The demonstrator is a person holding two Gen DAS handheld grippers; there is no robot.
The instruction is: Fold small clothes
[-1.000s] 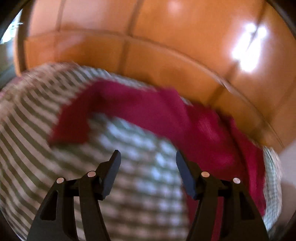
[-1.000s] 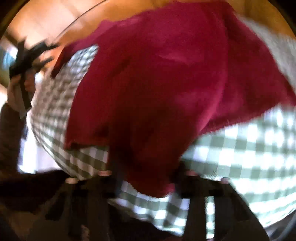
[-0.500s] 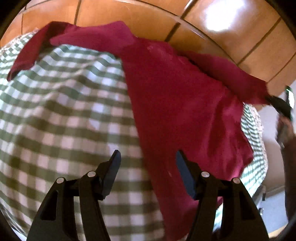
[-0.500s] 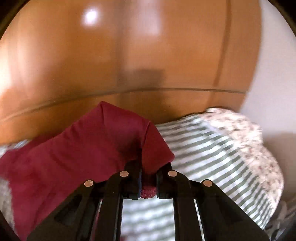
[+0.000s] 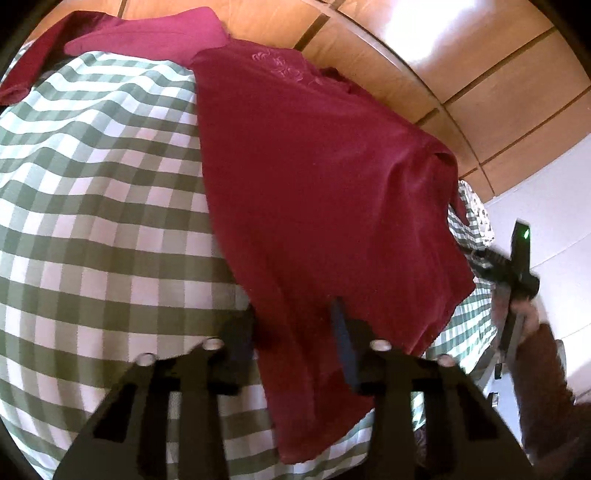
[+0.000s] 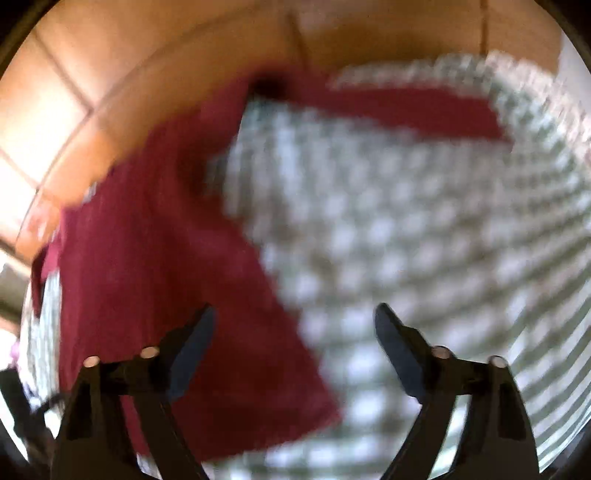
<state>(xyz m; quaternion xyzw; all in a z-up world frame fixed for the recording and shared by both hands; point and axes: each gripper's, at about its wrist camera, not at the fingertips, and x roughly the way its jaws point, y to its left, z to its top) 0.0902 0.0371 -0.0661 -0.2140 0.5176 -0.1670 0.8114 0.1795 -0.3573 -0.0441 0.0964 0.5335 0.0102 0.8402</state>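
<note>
Half a second ago our right tongs were pinched on a fold of the red shirt; now they stand wide apart with nothing between them, and the shirt lies flat.

From the left wrist, we see the red shirt [image 5: 325, 192] spread over the green-and-white checked cloth [image 5: 99, 206], which covers the surface in front of wooden panelling [image 5: 461, 70]. An embroidered flower motif [image 5: 280, 66] shows near the shirt's far end; we can read no writing or label. One sleeve [image 5: 122, 33] reaches across the far edge of the checked cloth. Our left tongs [image 5: 295, 332] straddle the shirt's near hem, their jaws partly open with the fabric between them; we cannot tell whether they grip it. Beside the shirt's other edge, the right hand [image 5: 517, 314] holds its tool, on which a green light [image 5: 525, 233] glows.

From the right wrist, the picture is blurred. Our right tongs [image 6: 293, 350] hover open, one jaw over the red shirt [image 6: 166, 258], the other over the checked cloth [image 6: 424, 221].
</note>
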